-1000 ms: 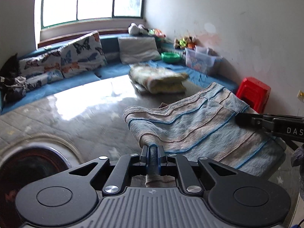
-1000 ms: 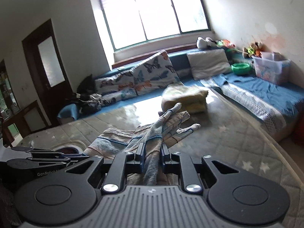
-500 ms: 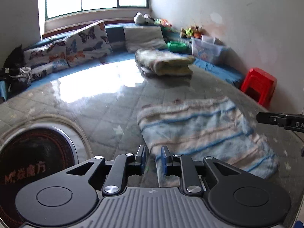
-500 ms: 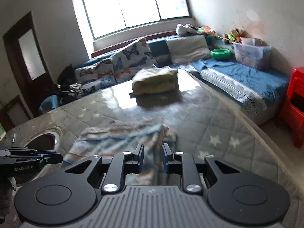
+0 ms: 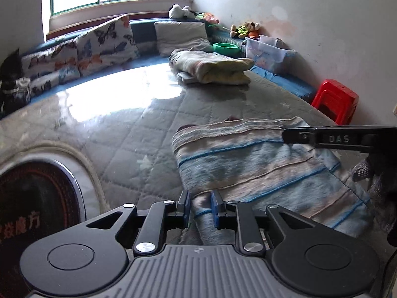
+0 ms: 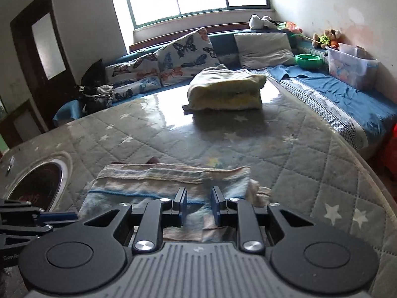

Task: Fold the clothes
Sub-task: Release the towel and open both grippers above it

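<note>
Left gripper (image 5: 200, 207): jaws opening, near edge of the striped cloth (image 5: 260, 171) lies between the pads, not pinched. Right gripper (image 6: 198, 207): jaws parted, nothing clamped, cloth under them. Cloth lies folded flat on the quilted mattress (image 6: 285, 154), near side. Looks like a fold just released. Next move probably calls for a fresh grab on one edge for another fold. Far end: folded blanket (image 6: 228, 92).

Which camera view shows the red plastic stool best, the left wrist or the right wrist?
The left wrist view. There the red plastic stool stands whole against the wall, beyond the mattress, with its top and legs visible. The right wrist view shows only a red sliver of it at the right edge, cut off by the frame.
</note>
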Demonstrator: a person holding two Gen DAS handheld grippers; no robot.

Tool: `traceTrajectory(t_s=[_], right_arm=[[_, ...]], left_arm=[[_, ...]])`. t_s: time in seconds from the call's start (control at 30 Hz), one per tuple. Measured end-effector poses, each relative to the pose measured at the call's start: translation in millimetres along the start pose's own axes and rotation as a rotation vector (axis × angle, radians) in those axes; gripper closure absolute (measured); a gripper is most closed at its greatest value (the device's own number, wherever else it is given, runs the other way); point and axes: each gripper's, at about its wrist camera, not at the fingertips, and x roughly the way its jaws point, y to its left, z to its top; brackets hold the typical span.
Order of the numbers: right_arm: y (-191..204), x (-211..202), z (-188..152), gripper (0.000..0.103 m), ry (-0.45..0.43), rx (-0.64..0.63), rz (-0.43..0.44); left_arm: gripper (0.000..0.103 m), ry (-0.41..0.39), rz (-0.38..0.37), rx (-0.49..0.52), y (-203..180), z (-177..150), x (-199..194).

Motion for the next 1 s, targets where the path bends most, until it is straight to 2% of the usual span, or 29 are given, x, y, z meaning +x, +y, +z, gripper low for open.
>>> traceTrajectory(t_s=[0.03,0.1,0.17,0.27,0.37,0.6,0.67,0.9,1.0], right_arm=[[-2.5,-3.7,0.1,0.082,-0.009,0.01,-0.002],[-6.2,-13.9,-0.7,0.08,-0.026,0.023,-0.004],[-9.1,-26.3,-3.0,0.072,-0.042,0.031,-0.005],[-10.5,-49.5,-14.5,0.071,-0.053,0.028,-0.008],[-12.2,-72.1,-28.5,0.064,-0.058,0.031,-0.011],[-10.9,-113.5,-72.7,0.064,-0.058,0.069,-0.02],[-9.1,-120.6,-83.5,0.064,-0.057,0.077,-0.019],[3.2,-125.7,-103.4,0.065,-0.072,0.08,-0.035],[4.3,-126.4,-106.2,0.065,-0.082,0.098,-0.04]], left_arm=[[0.073,-0.001,0.001,-0.004,1.6,-0.3,-0.5],[0.074,-0.006,0.002,-0.009,3.0,-1.1,-3.9],[0.074,-0.013,-0.001,-0.011,2.1,-1.7,-9.0],[0.068,-0.029,-0.011,-0.01,-1.0,-5.1,-18.7],[0.062,-0.037,-0.026,0.003,-6.4,-10.6,-28.6],[0.049,-0.045,-0.051,0.046,-24.3,-29.7,-48.9],[0.048,-0.047,-0.053,0.068,-30.8,-35.7,-53.1],[0.032,-0.035,-0.05,0.112,-43.6,-51.9,-61.2],[0.031,-0.029,-0.041,0.111,-43.9,-57.4,-62.6]])
